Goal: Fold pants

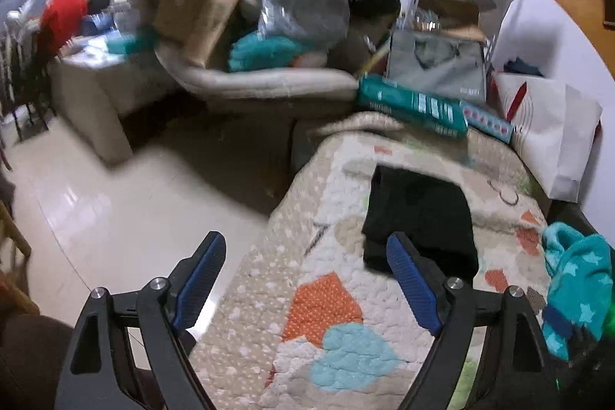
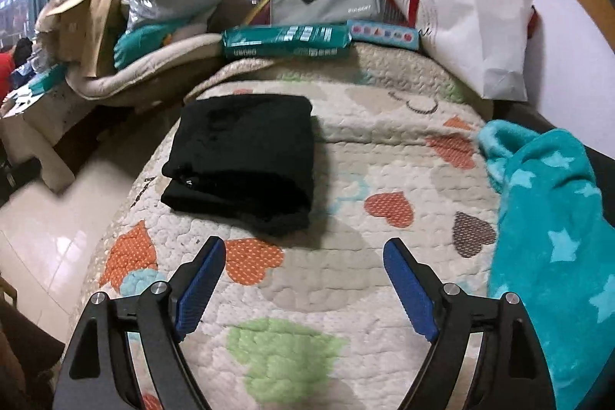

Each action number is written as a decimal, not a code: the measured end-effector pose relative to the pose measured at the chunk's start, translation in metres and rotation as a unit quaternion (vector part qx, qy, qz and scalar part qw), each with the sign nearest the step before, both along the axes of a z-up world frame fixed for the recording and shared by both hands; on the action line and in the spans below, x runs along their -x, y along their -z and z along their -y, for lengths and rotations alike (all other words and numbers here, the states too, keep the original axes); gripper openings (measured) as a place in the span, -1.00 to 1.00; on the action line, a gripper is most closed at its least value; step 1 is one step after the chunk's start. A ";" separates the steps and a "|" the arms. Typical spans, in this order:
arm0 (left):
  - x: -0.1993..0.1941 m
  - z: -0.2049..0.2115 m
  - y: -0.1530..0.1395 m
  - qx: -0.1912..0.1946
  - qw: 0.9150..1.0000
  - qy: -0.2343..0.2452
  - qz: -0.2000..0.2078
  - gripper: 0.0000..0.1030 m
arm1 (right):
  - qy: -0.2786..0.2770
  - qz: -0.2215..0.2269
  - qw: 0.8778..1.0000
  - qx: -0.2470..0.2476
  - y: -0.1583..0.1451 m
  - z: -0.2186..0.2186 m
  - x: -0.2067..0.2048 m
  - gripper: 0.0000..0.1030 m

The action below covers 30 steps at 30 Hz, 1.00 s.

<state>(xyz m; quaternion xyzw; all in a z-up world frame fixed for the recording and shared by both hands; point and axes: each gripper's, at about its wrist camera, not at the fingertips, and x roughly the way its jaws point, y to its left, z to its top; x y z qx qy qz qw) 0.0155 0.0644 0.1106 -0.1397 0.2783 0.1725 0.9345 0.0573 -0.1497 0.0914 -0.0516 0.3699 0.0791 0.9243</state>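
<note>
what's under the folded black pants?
The black pants lie folded on the heart-patterned quilt, which shows all around them. The patch of quilt directly beneath is covered, so anything there is unseen.

Black pants are folded into a chunky rectangle, several layers thick, lying flat on the heart-print quilt toward its left edge (stacked folded edges face the near side), corners fairly square.

Glossy tile floor, cluttered sofa
</note>
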 end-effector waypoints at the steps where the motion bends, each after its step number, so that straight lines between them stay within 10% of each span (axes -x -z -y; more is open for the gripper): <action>1: 0.007 0.010 -0.011 -0.039 0.999 -0.010 0.012 0.69 | -0.002 0.003 1.000 -0.008 -0.001 0.004 0.003 0.71; 8: 0.077 0.074 -0.076 -0.212 0.967 -0.065 0.121 1.00 | -0.003 0.024 0.995 -0.095 -0.017 0.032 0.026 0.72; 18: 0.129 0.112 -0.116 -0.162 0.974 -0.007 0.158 1.00 | 0.005 0.089 0.985 -0.148 -0.063 0.072 0.083 0.82; 30: 0.042 0.083 -0.052 -0.075 0.991 0.077 0.074 1.00 | 0.045 0.043 0.992 -0.114 -0.028 0.072 0.046 0.87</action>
